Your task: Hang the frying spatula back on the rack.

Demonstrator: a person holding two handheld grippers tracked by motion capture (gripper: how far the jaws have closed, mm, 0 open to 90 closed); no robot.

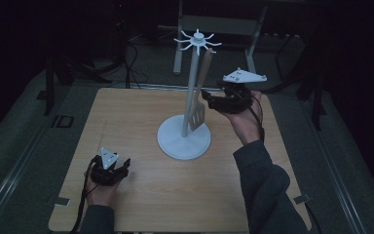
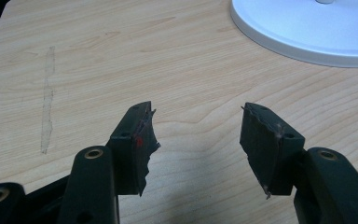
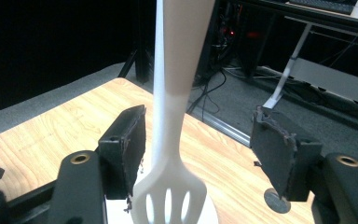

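The slotted spatula point(image 3: 170, 140) hangs from the white rack point(image 1: 190, 92) on the wooden surface point(image 1: 141, 195). The right gripper point(image 1: 205, 100) has open jaws on both sides of it, not pressing. The left gripper point(image 1: 124, 168) rests open, well apart.

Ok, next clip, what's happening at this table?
A person works at a wooden table with a hand-held gripper in each hand. A slotted spatula hangs from a hook on the white utensil stand. The right hand-held gripper sits level at the spatula, jaws open on either side of its handle, not pressing on it. The left hand-held gripper rests open and empty low over the table near the front edge.
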